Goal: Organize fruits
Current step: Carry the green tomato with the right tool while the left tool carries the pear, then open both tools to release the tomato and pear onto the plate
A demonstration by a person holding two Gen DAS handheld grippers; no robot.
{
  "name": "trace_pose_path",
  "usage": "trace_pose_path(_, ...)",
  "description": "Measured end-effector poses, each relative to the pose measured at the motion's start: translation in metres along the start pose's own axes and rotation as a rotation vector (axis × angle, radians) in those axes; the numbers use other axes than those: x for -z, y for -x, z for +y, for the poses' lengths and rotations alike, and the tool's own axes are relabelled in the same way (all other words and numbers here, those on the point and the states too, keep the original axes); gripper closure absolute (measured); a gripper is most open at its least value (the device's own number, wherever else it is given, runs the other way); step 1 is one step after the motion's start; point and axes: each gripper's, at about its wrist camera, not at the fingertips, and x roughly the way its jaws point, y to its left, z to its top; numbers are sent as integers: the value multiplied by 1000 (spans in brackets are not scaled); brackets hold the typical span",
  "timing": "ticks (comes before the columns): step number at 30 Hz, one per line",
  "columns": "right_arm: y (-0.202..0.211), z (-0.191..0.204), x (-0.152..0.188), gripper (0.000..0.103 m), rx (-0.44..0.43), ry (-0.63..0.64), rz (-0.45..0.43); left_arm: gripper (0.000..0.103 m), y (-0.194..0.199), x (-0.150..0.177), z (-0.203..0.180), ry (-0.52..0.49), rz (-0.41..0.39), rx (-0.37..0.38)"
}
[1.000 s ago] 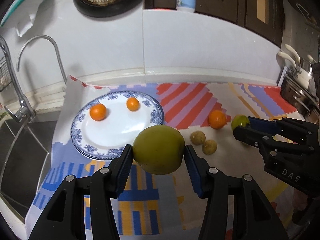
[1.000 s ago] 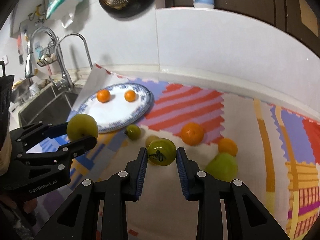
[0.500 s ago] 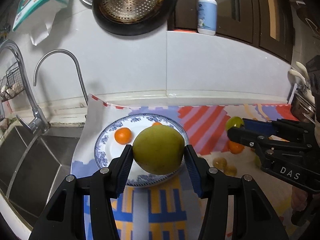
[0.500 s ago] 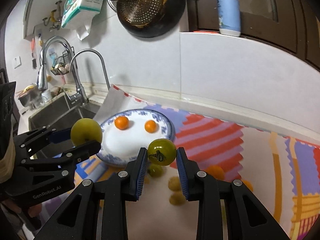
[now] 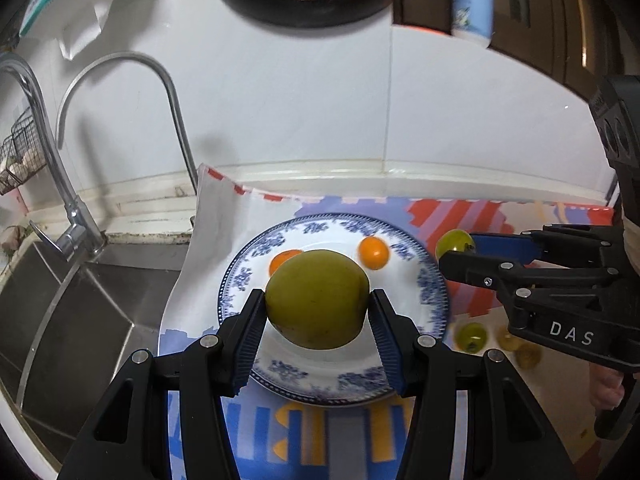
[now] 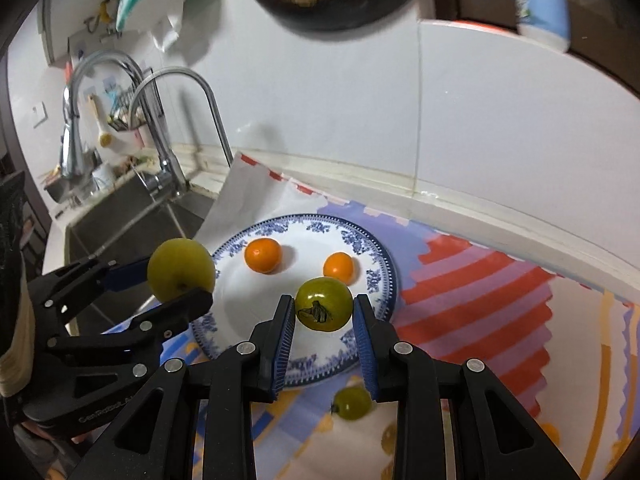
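A white counter (image 5: pixel 132 200) beside a steel sink (image 5: pixel 80 312) carries a patterned mat (image 6: pixel 500 292) of red, lilac, blue and yellow stripes, whose white corner (image 6: pixel 248 192) curls up against the wall. On the mat lies a blue-rimmed white plate (image 6: pixel 380 276) (image 5: pixel 432 288) bearing two small oranges (image 6: pixel 263 255) (image 6: pixel 338 268). Just off the plate's near right edge, directly on the mat, sit a small green fruit (image 6: pixel 352 402) (image 5: pixel 472 336) and further blurred yellowish ones (image 5: pixel 528 354).
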Motion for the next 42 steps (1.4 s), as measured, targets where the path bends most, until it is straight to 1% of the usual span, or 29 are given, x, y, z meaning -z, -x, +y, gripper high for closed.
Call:
trace_pose_path(6,-38,-4,-5,72,-39,-31,91,51,-29,4,8,12,67,11)
trace_pose_path(9,-50,-3,-5,72,-46,-27,118,51,-40,6,9,9,93,13)
trace_pose_path(15,-71,-5,-4,72,-43,-41,164,51,-60,7,13,25,145,21)
trace_pose_path(23,-84,-11,-4,72,-32,-49,196,51,-71,7,16,36,179,20)
trace_pose_path(26,-87,-12,-3,72,-24,-54,205,49,-69,6,15,25,159,7)
trace_pose_path(27,-88,-12,-3,72,-25,-53,206,43,-67,4,15,18,152,0)
trace_pose_path(28,-88,-12,-2,71,-26,-49,206,39,-64,3,15,16,144,-11)
trace_pose_path(30,-87,-12,-2,68,-22,-47,205,39,-57,1,15,16,125,-19)
trace_pose_path(32,-80,-12,-2,65,-22,-49,188,38,-49,-1,15,14,110,-28)
trace_pose_path(36,-60,-11,-1,64,0,-41,141,36,-29,-4,9,-4,67,-35)
trace_pose_path(37,-55,-11,0,62,6,-40,131,36,-24,-5,8,-9,56,-36)
trace_pose_path(39,-39,-11,1,55,24,-39,94,36,-12,-6,3,-22,32,-32)
trace_pose_path(42,-19,-11,3,54,51,-37,56,31,7,-7,-4,-18,-5,-21)
